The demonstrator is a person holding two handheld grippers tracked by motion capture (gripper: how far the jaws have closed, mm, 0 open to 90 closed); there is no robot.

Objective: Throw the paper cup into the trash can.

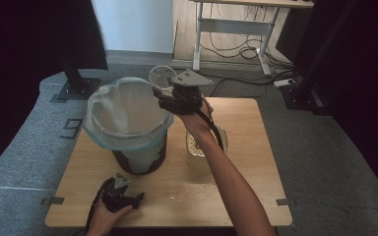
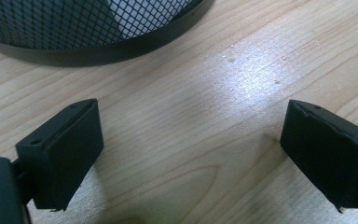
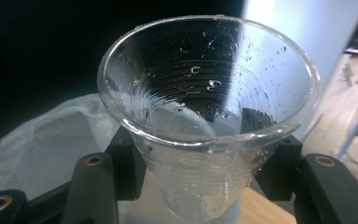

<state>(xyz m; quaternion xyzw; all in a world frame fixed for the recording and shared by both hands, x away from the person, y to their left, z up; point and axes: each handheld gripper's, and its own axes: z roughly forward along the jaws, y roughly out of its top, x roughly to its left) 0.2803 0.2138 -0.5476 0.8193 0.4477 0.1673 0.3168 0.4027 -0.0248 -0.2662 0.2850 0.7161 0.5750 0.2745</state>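
My right gripper [image 1: 166, 93] is raised beside the far right rim of the bin and is shut on a clear plastic cup [image 1: 161, 76]. In the right gripper view the cup [image 3: 205, 121] stands upright between the two black jaws, with water droplets on its inner wall. The black mesh bin [image 1: 137, 156] holds a pale plastic liner [image 1: 125, 110]. My left gripper [image 1: 137, 197] lies low on the wooden table [image 1: 246, 128] near the front edge, open, with bare wood between its fingers [image 2: 65, 154]. The bin's base [image 2: 121, 49] shows just ahead of it.
A cream perforated container [image 1: 197, 152] stands on the table right of the bin, partly under my right forearm. Beyond the table are grey floor, a black stand base [image 1: 78, 88], a desk frame [image 1: 231, 29] and cables [image 1: 246, 51].
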